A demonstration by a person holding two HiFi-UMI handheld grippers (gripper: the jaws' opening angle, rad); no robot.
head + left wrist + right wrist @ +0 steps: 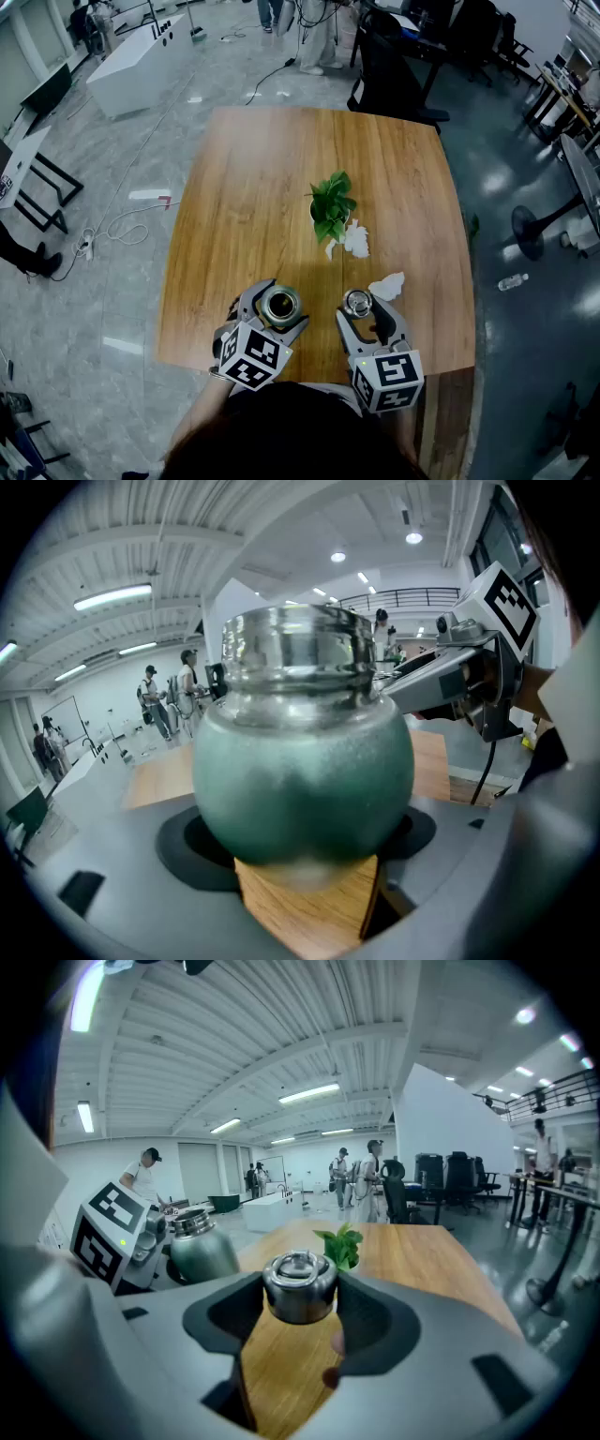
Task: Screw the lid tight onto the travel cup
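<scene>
Head view: wooden table (281, 178), grey floor (112, 202)

Bright, even light from ceiling strip lamps (309, 1093); fisheye bending darkens gripper-view corners; close travel cup (305, 771) blurs.

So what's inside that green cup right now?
Looking down into the cup, only its shiny steel neck and a dark hollow show; the bottom is hidden. Its lid is off.

Wood table (281, 187), grey marble flr (131, 159)
</scene>
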